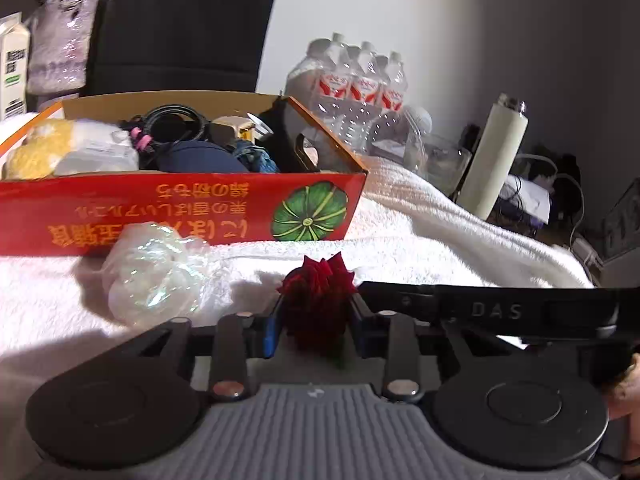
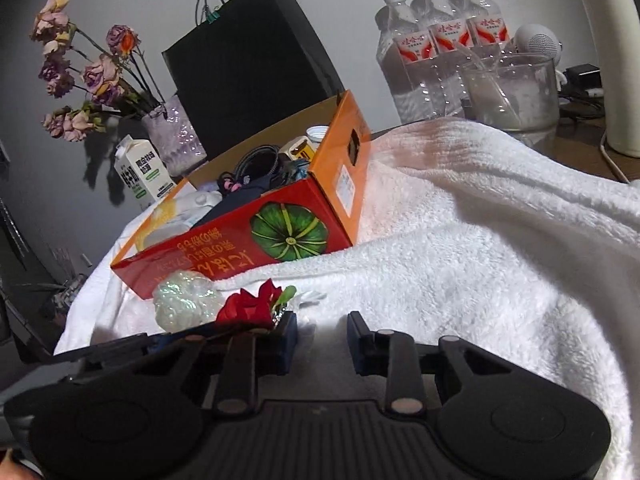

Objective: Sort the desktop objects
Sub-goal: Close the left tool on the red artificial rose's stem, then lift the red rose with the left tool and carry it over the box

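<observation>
Towel [image 2: 480,240] covers your desk; orange box [image 2: 280,216] sits on it, stuffed with clutter. Iridescent wrapper [image 1: 156,276] lies just before the box. Your left gripper [image 1: 316,320] clamps the red rose [image 1: 318,300] above the towel. Your right gripper [image 2: 322,340] hangs spread, holding nothing.

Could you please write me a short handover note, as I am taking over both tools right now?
Left tool: shut on the red flower, low over the white towel.
Right tool: open, holding nothing, just right of the flower.
The cardboard box behind already holds cables, a cloth and other small items.
The shiny plastic bag lies on the towel in front of the box.
Left to do: probably put the flower in the box, then the bag.
</observation>
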`<state>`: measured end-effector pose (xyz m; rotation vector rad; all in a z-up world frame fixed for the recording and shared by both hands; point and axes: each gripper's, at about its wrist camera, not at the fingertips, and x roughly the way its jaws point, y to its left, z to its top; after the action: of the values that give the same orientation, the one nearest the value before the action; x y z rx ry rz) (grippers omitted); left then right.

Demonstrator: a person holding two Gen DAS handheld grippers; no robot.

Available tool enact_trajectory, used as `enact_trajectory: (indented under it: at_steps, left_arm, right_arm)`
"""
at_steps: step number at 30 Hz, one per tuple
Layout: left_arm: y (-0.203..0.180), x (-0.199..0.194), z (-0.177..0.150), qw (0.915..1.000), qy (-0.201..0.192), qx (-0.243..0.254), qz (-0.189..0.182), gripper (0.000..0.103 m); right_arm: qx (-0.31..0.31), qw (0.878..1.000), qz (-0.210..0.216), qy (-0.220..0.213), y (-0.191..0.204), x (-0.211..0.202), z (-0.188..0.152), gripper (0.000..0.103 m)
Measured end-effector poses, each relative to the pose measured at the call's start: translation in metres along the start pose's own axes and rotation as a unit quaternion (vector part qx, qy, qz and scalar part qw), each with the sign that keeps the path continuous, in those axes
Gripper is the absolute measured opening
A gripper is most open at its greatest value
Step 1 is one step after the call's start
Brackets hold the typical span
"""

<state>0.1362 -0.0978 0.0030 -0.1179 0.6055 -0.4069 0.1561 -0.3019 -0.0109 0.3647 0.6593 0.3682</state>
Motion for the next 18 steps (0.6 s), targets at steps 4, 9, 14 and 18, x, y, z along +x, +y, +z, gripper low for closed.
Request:
enact_trajectory:
  at_steps: [4, 9, 14, 18]
  left_arm:
    - [0.007, -0.019, -0.002, 0.9995, -0.014, -0.029, 0.003, 0.028]
    - [0.024, -0.057, -0.002, 0.9953, -0.026, -0.092, 0.013, 0.026]
    - [0.02, -0.12, -0.003, 0.9941, -0.063, -0.081, 0.035, 0.026]
    - [0.007, -0.158, -0.013, 0.9915, -0.088, -0.051, 0.081, 0.027]
  right_arm:
    - [-0.024, 0.999, 0.026, -0.003, 0.014, 0.005, 0.001, 0.006]
    - [-0.082, 0.996, -0.013, -0.019, 0.036, -0.006, -0.003, 0.004]
    - [-0.091, 0.994, -0.027, -0.048, 0.043, -0.032, -0.008, 0.003]
    - [-0.105, 0.989, -0.03, -0.095, 0.068, -0.074, -0.015, 0.003]
